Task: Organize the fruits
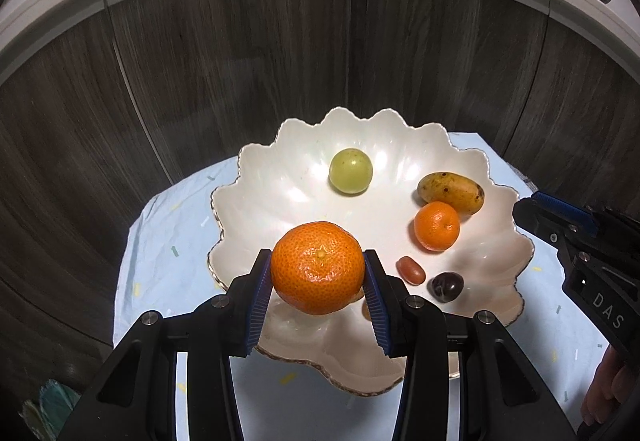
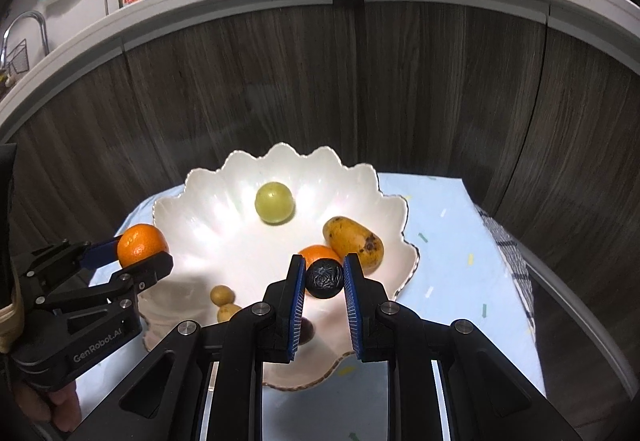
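Holding two fruits over the scalloped white bowl (image 2: 200, 185) so each can drop in. My left gripper (image 1: 318, 277) pinches a large orange (image 1: 318, 267) above the near rim; my right gripper (image 2: 324, 279) pinches a dark wrinkled fruit (image 2: 325, 278) over the right side. Already inside: a green fruit (image 2: 274, 202), a spotted mango (image 2: 354, 243), a small orange (image 1: 436, 226), a red oblong fruit (image 1: 410, 270), a dark plum-like fruit (image 1: 446, 286) and two small yellowish fruits (image 2: 222, 296). Judgement: loading nearly done.

Open bowl (image 2: 192, 209) centre beside green fruit (image 2: 274, 202)
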A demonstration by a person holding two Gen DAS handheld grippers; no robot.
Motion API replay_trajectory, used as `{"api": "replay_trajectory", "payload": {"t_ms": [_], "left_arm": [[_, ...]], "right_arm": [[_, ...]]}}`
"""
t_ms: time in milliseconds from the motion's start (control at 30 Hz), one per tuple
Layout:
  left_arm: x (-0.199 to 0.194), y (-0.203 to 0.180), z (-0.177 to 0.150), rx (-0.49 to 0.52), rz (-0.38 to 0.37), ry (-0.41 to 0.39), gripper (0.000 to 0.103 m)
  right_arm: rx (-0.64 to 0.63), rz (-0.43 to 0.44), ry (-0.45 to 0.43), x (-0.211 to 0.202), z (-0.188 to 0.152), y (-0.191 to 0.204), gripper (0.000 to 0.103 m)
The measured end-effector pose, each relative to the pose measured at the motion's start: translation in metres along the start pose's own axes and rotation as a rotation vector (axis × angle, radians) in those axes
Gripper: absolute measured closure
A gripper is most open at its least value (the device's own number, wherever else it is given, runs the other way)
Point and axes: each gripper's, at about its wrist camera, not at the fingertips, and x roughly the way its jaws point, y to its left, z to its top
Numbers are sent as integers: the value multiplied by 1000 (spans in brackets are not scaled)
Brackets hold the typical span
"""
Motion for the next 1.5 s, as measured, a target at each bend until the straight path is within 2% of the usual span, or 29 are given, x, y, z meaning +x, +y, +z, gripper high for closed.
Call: {"api": "replay_trajectory", "payload": {"t_ms": [233,567,600,633,667,700,800,867,933,1133,1500], "left_arm": [[11,-1,-3,2,7,25,59],[20,-1,-3,1,8,66,57],[19,-1,-3,1,9,64,54],[17,-1,-2,1,15,55,44],[14,-1,-1,1,20,43,37],[12,-1,0,0,20,35,36],[9,-1,4,0,19,30,36],[7,-1,5,4,23,29,35],[4,0,6,3,26,24,33],[-10,3,9,-15,33,8,19],[-41,3,8,-27,44,-12,16]], "right_arm": [[5,5,56,13,-4,-1,82],[7,-2,75,15,-4,-1,80],[8,-4,76,16,-4,-1,73],[10,-5,73,15,-4,-2,63],[11,-8,70,14,-5,-2,57],[11,-14,63,12,-5,-2,49],[11,-16,60,10,-4,-3,47],[16,-17,60,9,-4,-3,43],[16,-21,51,6,-3,-3,34],[23,-18,36,-4,0,-1,26],[33,-14,0,-34,4,3,26]]}}
